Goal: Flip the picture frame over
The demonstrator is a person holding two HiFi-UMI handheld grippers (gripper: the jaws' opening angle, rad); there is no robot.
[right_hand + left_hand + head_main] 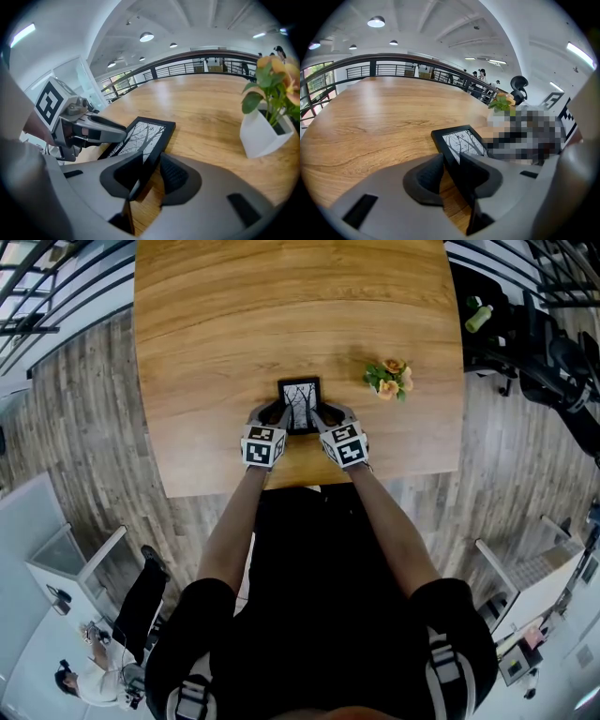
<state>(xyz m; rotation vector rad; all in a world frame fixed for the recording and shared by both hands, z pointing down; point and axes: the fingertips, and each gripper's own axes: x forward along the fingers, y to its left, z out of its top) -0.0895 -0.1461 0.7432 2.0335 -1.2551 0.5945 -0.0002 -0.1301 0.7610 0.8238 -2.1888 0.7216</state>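
A small black picture frame with a bare-tree print lies picture side up near the front edge of the wooden table. My left gripper is shut on its left edge and my right gripper on its right edge, both at the near end. In the left gripper view the frame runs away from the left gripper, its dark edge caught between the pads. In the right gripper view the frame sits between the pads of the right gripper, with the left gripper at its far side.
A small potted plant with orange flowers in a white pot stands on the table just right of the frame. The table's front edge is right behind my hands. Railings, chairs and desks surround the table.
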